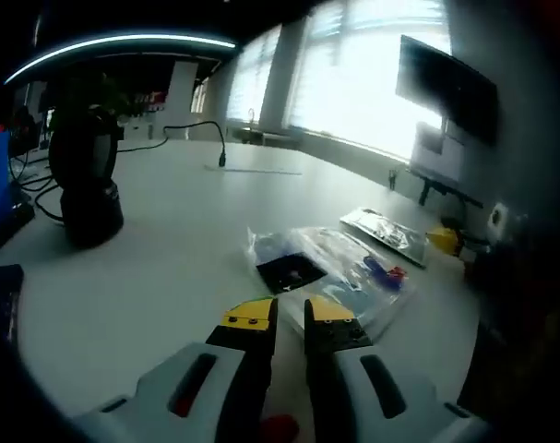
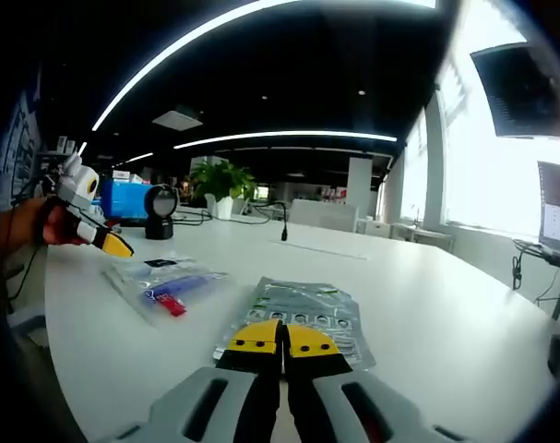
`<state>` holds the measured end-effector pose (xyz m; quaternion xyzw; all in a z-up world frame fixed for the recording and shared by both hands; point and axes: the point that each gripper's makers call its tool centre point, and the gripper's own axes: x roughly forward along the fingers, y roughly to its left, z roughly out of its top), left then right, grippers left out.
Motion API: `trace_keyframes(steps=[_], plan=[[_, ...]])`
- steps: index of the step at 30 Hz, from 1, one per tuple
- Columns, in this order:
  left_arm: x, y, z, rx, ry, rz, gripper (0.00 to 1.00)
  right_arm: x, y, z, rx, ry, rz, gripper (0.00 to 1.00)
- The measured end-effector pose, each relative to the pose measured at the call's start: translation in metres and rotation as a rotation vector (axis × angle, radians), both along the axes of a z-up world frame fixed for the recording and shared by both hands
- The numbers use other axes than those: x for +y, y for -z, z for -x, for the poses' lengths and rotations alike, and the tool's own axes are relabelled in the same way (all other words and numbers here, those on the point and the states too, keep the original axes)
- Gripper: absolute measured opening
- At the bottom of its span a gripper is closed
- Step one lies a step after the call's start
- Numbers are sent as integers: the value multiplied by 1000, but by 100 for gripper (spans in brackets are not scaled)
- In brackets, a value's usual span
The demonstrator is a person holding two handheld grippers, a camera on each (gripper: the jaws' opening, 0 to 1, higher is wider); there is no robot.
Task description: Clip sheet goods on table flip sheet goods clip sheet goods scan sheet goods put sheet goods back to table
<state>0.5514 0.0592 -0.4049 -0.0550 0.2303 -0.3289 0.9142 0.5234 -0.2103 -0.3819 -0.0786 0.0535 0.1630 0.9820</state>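
Flat on the table [image 2: 427, 314] lies a silvery blister-pack sheet [image 2: 303, 318] — right gripper [image 2: 281, 340] closed, empty; left gripper [image 1: 291, 316] slightly parted, empty.

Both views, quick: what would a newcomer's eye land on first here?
Probably the two clear sheet packs lying on the white table: a silvery blister pack just ahead of the right tool, and a pack with blue and red contents ahead of the left tool. Next, the black scanner standing on the table to the far left in the left gripper view.
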Motion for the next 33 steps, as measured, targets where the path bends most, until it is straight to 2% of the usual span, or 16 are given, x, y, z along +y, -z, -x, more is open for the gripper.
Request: trace_keyframes(steps=[3,8,11,13,17,21,25,30,33], plan=[[4,-1,-2,68,-10,58,4,-1,0,-1,-2,1,3,0],[5,-7,-4,109,7,110,4,-3,0,-2,-3,-3,1,0],[3,-6,-6,153,8,151,4,-3,1,-2,-3,-3,4,0],[-2,-5,-5,204,15,192,4,-2,1,-3,-3,-5,6,0],[-4,-2,-12,233,14,196,4,-2,1,-3,-2,-5,3,0],[0,2,-17,305,-13,218,4,-2,1,-3,-1,-3,5,0],[3,4,-20,344,-21,207,2,-2,1,-3,-3,-2,9,0],[0,1,-20,431,-25,260,2,-2,2,-3,-1,-2,12,0],[-2,3,-18,468,-31,256,3,-2,2,-3,0,-1,9,0]])
